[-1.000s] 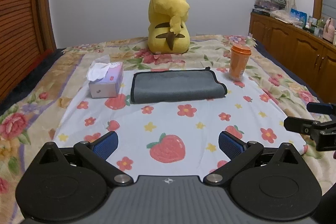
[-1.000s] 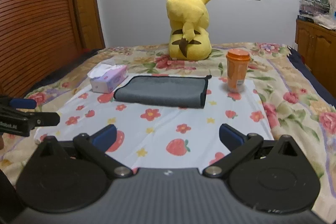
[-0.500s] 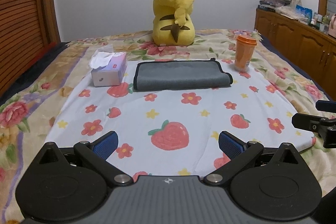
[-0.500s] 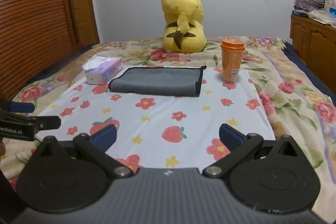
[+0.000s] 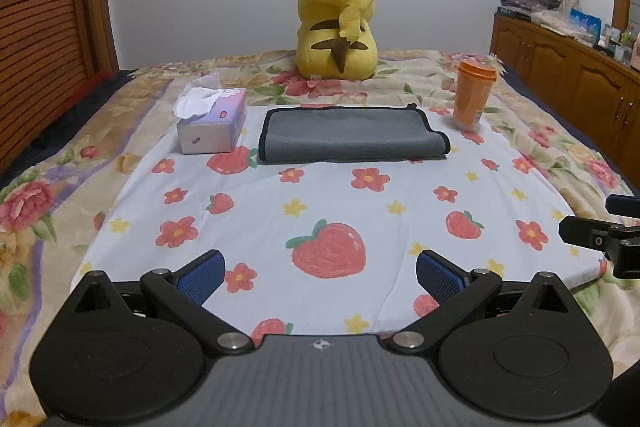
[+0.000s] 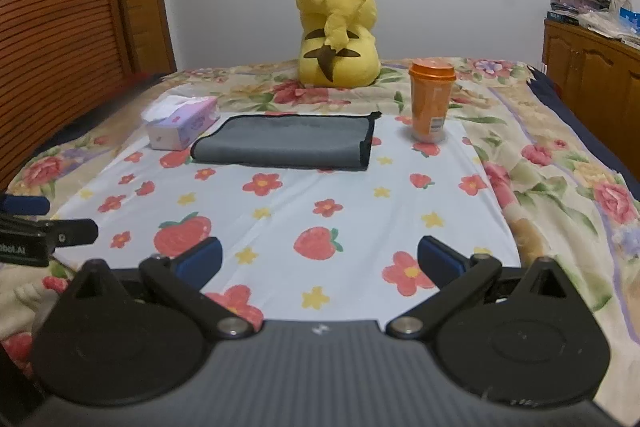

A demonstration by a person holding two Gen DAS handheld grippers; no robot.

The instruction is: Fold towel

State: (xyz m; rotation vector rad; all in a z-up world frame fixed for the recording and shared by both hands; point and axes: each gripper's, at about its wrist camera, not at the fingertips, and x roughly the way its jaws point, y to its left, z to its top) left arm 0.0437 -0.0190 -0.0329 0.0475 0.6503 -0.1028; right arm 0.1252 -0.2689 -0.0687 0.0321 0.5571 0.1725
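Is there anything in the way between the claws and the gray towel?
Nothing visible. Only flat strawberry sheet lies between both open claws and the gray towel. Tissue box and orange cup sit beside it.

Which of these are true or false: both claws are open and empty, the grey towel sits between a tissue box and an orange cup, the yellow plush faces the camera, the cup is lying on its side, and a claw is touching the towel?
1. Both the left claw and the right claw are open and empty. True.
2. The grey towel lies between the tissue box and the orange cup. True.
3. The yellow plush faces the camera. False: its back and tail are turned this way.
4. The cup lies on its side. False: it stands upright, lid on.
5. A claw touches the towel. False: both are well short of it.
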